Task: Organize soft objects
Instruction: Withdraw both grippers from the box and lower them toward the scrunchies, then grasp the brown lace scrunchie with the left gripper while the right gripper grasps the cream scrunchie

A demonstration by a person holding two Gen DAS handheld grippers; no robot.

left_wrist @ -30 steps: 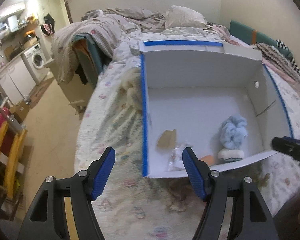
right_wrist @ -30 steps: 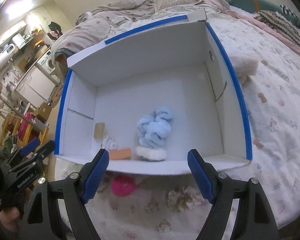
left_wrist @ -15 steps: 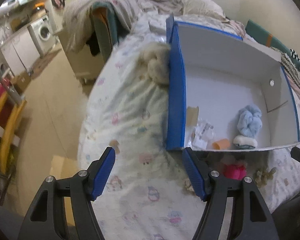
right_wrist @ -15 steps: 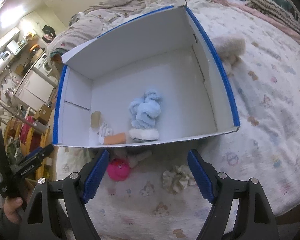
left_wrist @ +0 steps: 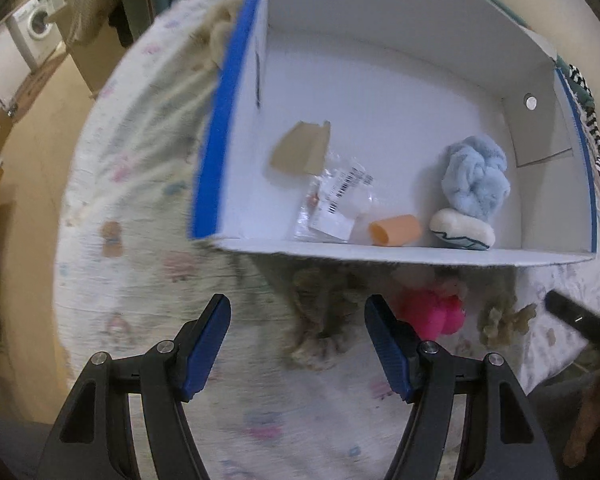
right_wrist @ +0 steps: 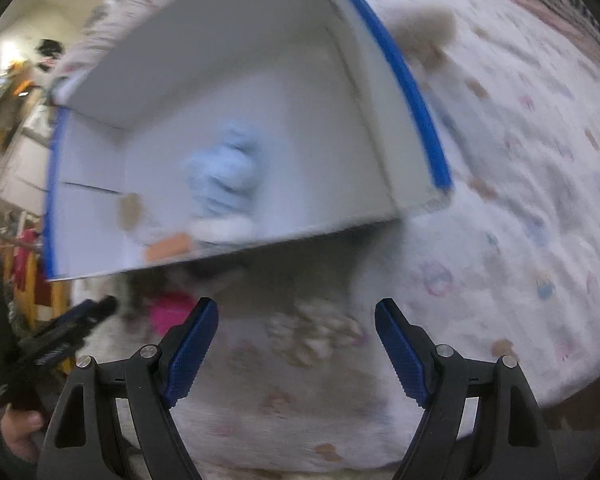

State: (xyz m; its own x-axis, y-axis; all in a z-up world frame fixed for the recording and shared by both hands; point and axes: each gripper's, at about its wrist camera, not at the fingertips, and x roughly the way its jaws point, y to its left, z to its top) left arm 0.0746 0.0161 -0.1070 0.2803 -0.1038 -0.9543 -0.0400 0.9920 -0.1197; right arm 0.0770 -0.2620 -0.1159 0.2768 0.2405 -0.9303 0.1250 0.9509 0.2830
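Bed (left_wrist: 140, 208), quilt cover pale with small pastel prints; it carries everything below.

White cardboard box (left_wrist: 380, 80), blue tape along its rims, sits open-topped on the bed. A tan paper scrap and a clear plastic bag with barcode label lie on its floor.

Soft objects inside the box, near the front wall: light-blue fluffy scrunchie (left_wrist: 476, 180), bunched and knotted, resting against a cream foam pad (left_wrist: 460, 234); an orange foam tube (left_wrist: 396, 230) lies just beside the pad.

Soft objects outside the box, on the quilt just before the front wall: beige scrunchie (left_wrist: 320, 320), ruffled, largest of the loose ones; a pink plush toy (left_wrist: 436, 312) beside it; a smaller cream scrunchie (right_wrist: 316, 332), crinkled. Another cream fluffy piece lies against the box's far left side.

Left claw (left_wrist: 298, 344): released, jaws apart, nothing between the pads; beige scrunchie just ahead of the gap.

Right claw (right_wrist: 296, 348): released, jaws wide, empty; cream scrunchie ahead between the fingers. Right view is motion-blurred.

Change from a second ago: both views have tipped downward and closer to the quilt. The loose scrunchies and pink toy, then partly hidden or low in frame, now show fully. Box contents unmoved.
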